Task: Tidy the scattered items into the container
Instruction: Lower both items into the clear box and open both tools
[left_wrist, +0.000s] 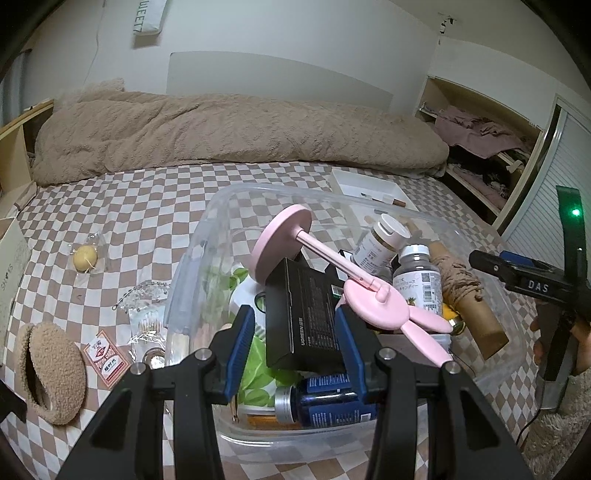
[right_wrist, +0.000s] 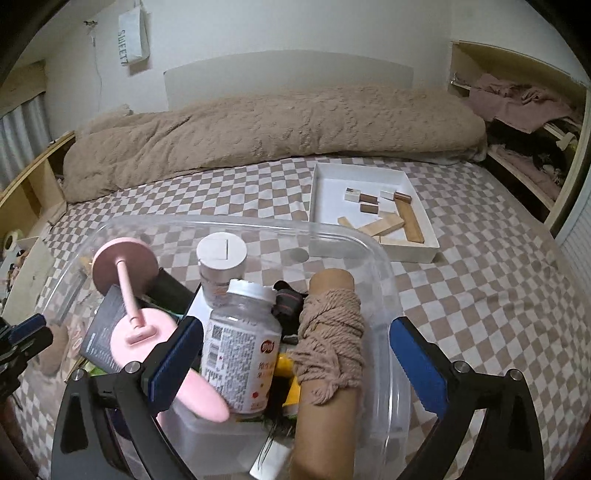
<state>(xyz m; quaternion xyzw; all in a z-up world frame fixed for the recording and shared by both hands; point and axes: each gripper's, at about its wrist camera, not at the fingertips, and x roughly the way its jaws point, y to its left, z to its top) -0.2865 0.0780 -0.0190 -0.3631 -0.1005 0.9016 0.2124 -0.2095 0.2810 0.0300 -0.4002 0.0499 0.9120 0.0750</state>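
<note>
A clear plastic bin (left_wrist: 207, 236) on the checked bedsheet holds a black box (left_wrist: 304, 314), a pink bunny mirror (left_wrist: 373, 299), two bottles, a blue jar (left_wrist: 325, 402) and a cardboard tube wound with twine (left_wrist: 465, 295). My left gripper (left_wrist: 295, 332) is open over the bin, its pads either side of the black box. My right gripper (right_wrist: 295, 354) is open over the bin (right_wrist: 384, 266), around a white-capped bottle (right_wrist: 240, 343) and the twine tube (right_wrist: 328, 332). Scattered items lie left of the bin: a yellow ball in a bag (left_wrist: 85, 256), clear packets (left_wrist: 146, 306), a red card (left_wrist: 106, 354), a fuzzy tan pouch (left_wrist: 50, 369).
A white tray (right_wrist: 317, 192) with wooden blocks sits beyond the bin. A rolled tan blanket (left_wrist: 221, 129) lies along the far side of the bed. A white box (left_wrist: 11, 266) is at the left edge. Shelves with clothes stand at the right.
</note>
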